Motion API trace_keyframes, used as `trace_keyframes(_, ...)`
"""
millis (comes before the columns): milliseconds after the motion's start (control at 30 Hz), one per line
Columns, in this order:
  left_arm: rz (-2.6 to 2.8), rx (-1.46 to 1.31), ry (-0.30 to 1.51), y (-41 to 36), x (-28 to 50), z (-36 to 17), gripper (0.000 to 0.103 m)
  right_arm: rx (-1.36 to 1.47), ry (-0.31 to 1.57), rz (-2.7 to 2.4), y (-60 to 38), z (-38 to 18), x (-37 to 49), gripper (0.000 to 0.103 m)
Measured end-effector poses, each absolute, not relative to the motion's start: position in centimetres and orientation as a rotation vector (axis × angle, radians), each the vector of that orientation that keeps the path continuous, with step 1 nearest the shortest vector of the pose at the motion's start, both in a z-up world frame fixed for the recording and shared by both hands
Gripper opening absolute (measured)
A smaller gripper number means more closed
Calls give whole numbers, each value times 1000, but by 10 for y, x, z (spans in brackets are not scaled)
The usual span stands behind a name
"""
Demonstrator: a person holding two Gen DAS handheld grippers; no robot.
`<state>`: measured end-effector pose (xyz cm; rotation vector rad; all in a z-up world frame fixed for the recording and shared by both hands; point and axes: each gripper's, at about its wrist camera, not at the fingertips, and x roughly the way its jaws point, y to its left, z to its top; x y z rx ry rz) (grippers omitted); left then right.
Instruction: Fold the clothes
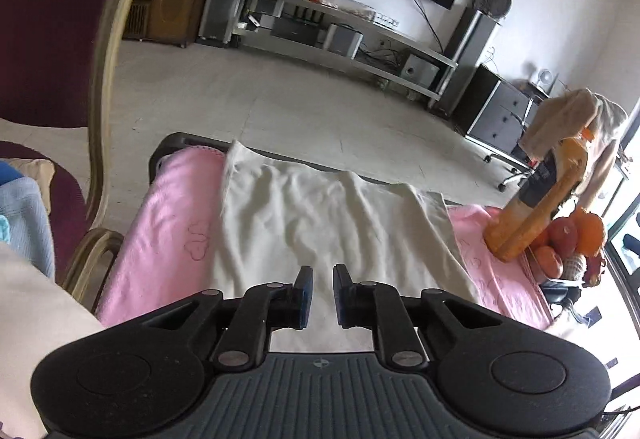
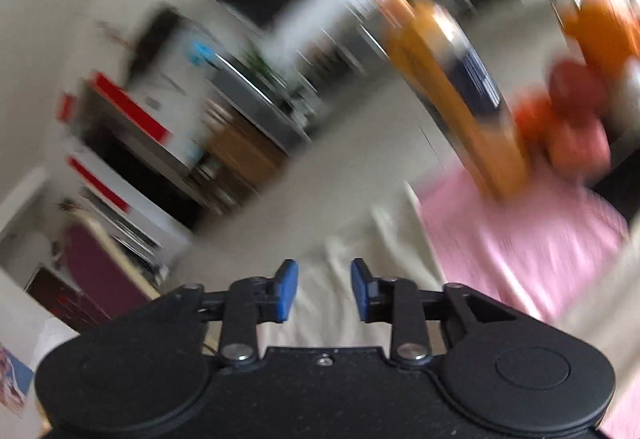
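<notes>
Cream garment point(image 1: 320, 215) lies spread flat on the pink towel point(image 1: 168, 231) covering the table point(image 1: 160, 155), wrinkled across the middle, far edge near the table's far rim. Orange bottle point(image 1: 536, 199) and a heap of fruit point(image 1: 568, 239) stand at the right end, just beside the cloth.

Left claw point(image 1: 319, 293) hovers above the garment's near part, jaws parted a little, nothing between them. Right claw point(image 2: 324, 289) likewise released and empty, over the cream cloth near its right edge. That view is heavily smeared, so whether it touches the fabric cannot be told.

Handling, as judged: thin, soft, light fabric, limp, no stiffness to hold a shape. It will sag and drag the towel if pulled low. Best taken by pinching corners or the hem edge, one claw per corner, lifting clear before folding over. The bottle nearby could be tipped by a wide sweep.
</notes>
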<state>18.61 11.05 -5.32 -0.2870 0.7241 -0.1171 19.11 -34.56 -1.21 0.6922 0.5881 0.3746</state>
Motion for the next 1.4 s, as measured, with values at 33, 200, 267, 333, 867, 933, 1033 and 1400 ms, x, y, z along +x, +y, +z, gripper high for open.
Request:
trace_keyframes(33, -99, -268, 746, 109, 188, -61, 14, 666, 568, 376, -341, -10, 188, 36)
trace_keyframes(200, -5, -140, 921, 97, 208, -122, 13, 497, 703, 335, -301, -60, 204, 36)
trace_keyframes(267, 6, -85, 954, 91, 211, -136, 14, 431, 792, 313, -284, -86, 214, 35)
trace_keyframes(333, 15, -39, 976, 86, 213, -147, 14, 379, 894, 299, -270, -109, 220, 35)
trace_keyframes(867, 50, 54, 968, 80, 214, -160, 14, 339, 990, 155, -297, -175, 244, 26)
trace_keyframes(933, 49, 46, 976, 81, 217, -160, 14, 388, 1002, 147, -305, -182, 251, 26)
trace_keyframes(1033, 57, 33, 987, 83, 218, -160, 16, 427, 1000, 145, -310, -188, 257, 26)
trace_keyframes(1400, 64, 48, 989, 84, 218, -163, 19, 206, 950, 113, -282, -188, 258, 3)
